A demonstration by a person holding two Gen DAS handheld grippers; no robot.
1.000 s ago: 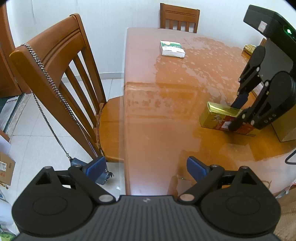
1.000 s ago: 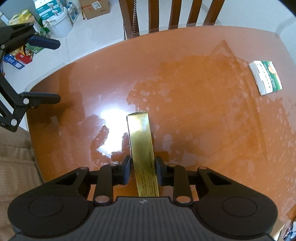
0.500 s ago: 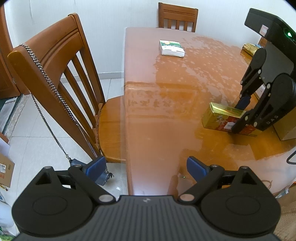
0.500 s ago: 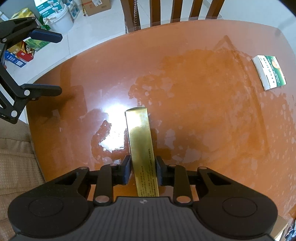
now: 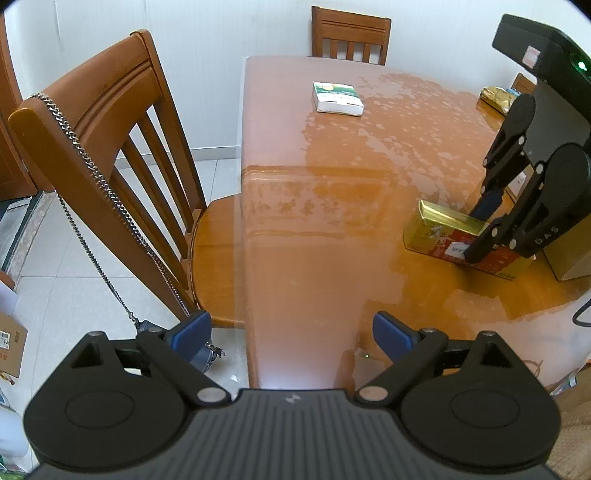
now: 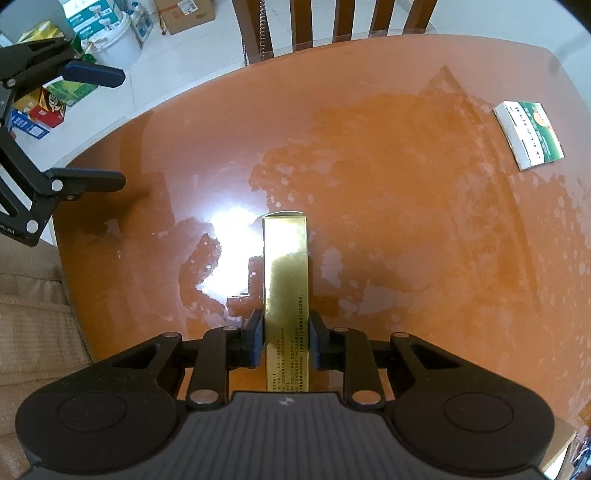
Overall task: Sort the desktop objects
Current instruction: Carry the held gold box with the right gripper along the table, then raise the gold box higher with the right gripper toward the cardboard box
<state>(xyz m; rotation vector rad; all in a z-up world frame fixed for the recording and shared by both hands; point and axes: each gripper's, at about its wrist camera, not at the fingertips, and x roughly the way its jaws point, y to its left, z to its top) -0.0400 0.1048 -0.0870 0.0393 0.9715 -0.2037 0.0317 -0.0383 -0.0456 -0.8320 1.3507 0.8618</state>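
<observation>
Two tongs work: right tongs pinch the gold box on the tabletop, left tongs spread empty; next likely lifting it toward the far green-and-white box.

We are in a home dining room. A glossy wooden dining table has matching slat-backed chairs drawn up at its left and far edges, on a white tiled floor. Past the table's left edge we see cardboard boxes and a white bucket.
</observation>
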